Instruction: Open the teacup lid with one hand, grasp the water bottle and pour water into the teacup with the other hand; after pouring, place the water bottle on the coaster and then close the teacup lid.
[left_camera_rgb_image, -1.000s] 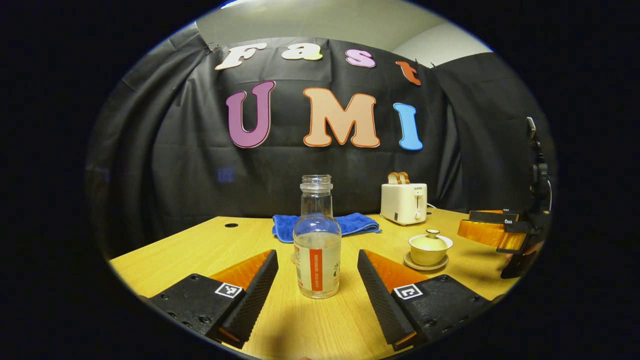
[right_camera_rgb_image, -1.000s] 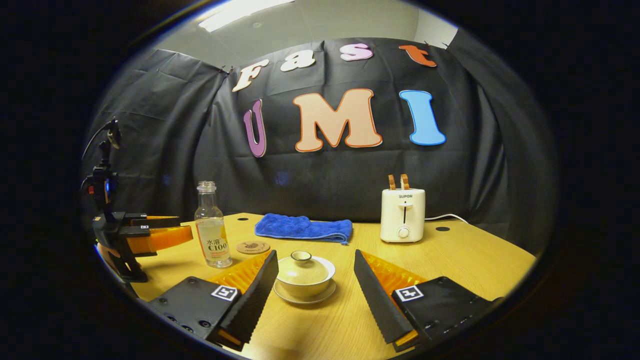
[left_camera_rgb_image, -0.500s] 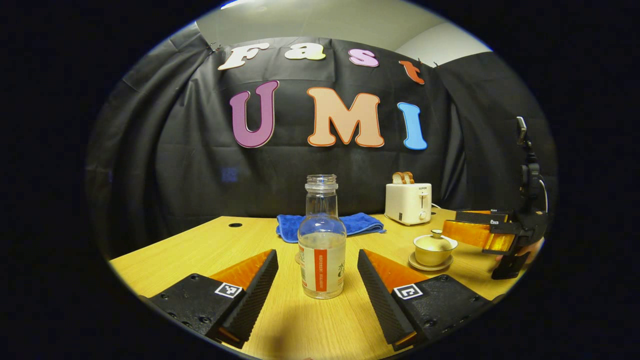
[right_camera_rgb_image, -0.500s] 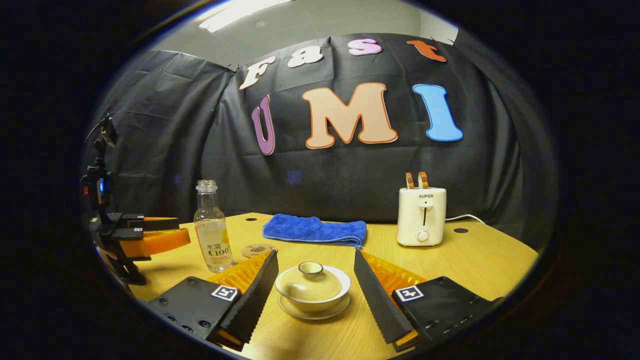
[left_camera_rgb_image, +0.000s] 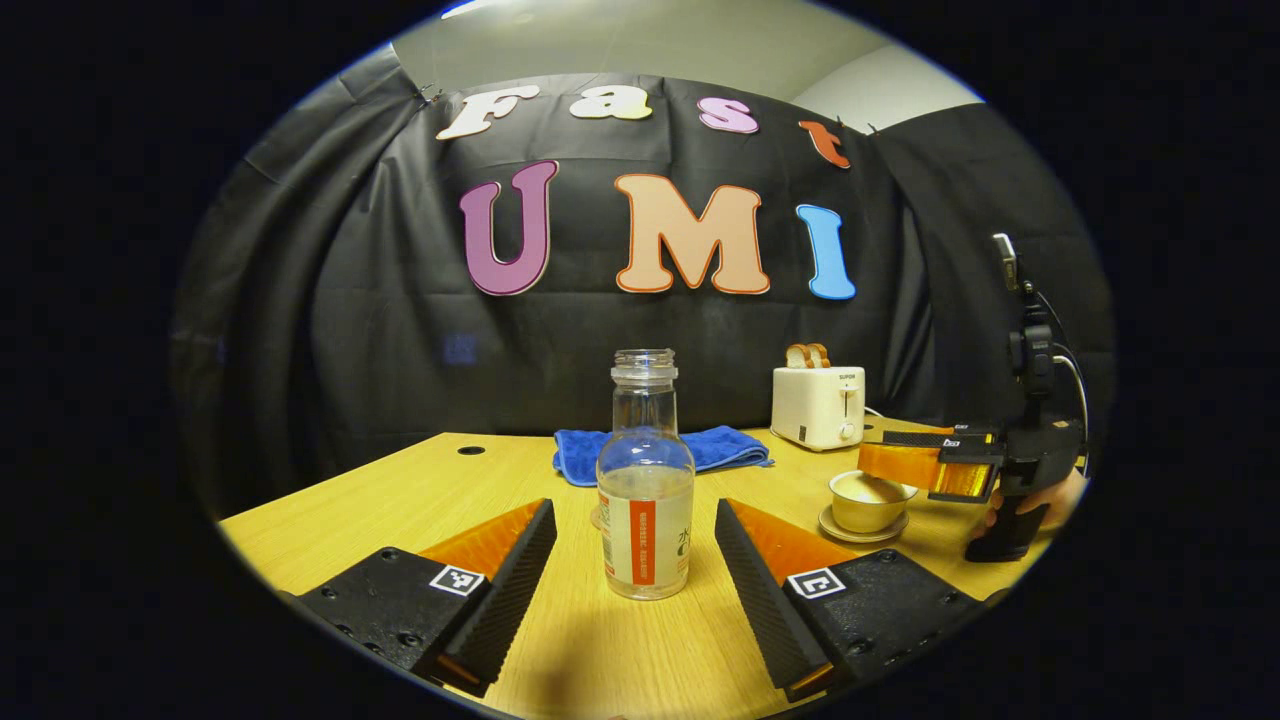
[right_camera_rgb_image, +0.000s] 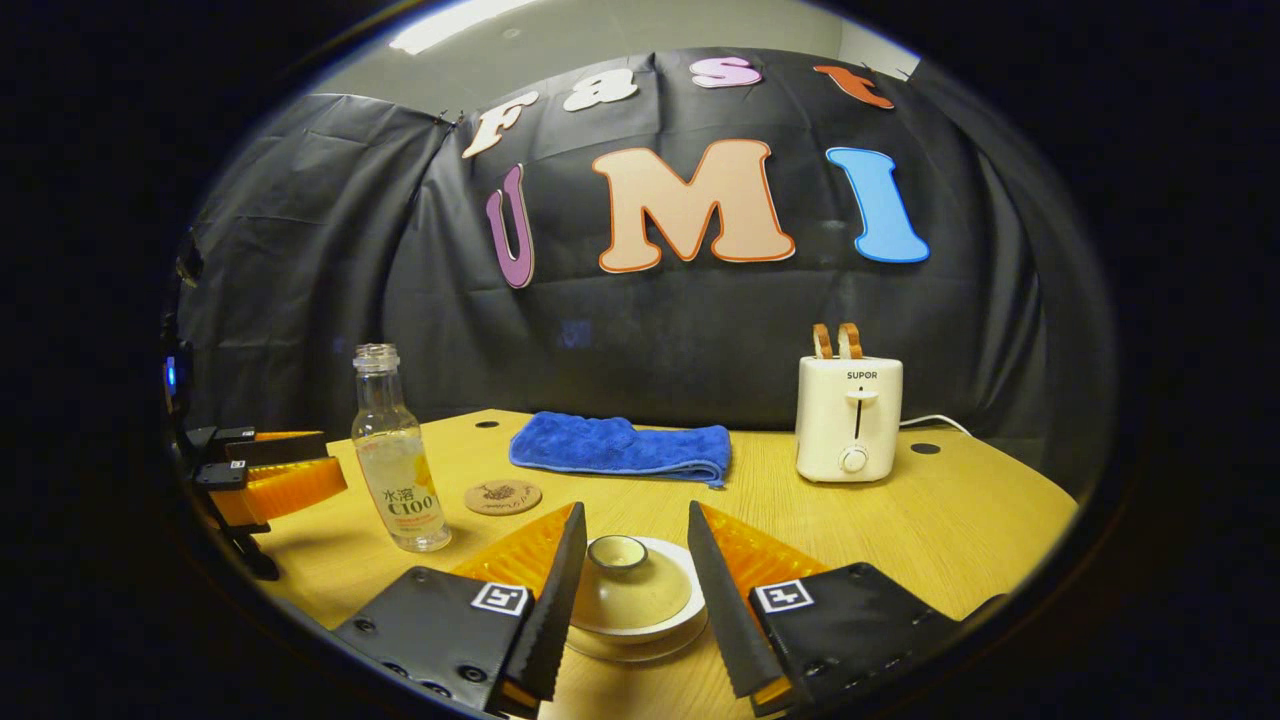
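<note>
Your right claw (right_camera_rgb_image: 628, 545) straddles the cream ceramic teacup lid (right_camera_rgb_image: 625, 590), jaws parted beside its knob, while your left claw (left_camera_rgb_image: 636, 530) gapes around the uncapped clear water bottle (left_camera_rgb_image: 645, 480) on the wooden bench (left_camera_rgb_image: 400, 495).

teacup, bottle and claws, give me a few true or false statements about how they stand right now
1. The lid sits on the teacup. True.
2. The bottle stands on the coaster. False: it stands on the table beside the coaster.
3. The right claw has its fingers on either side of the lid knob, not yet closed. True.
4. The left claw is shut on the bottle. False: its fingers are spread, clear of the bottle.
5. The bottle has a cap on. False: its mouth is open.
</note>
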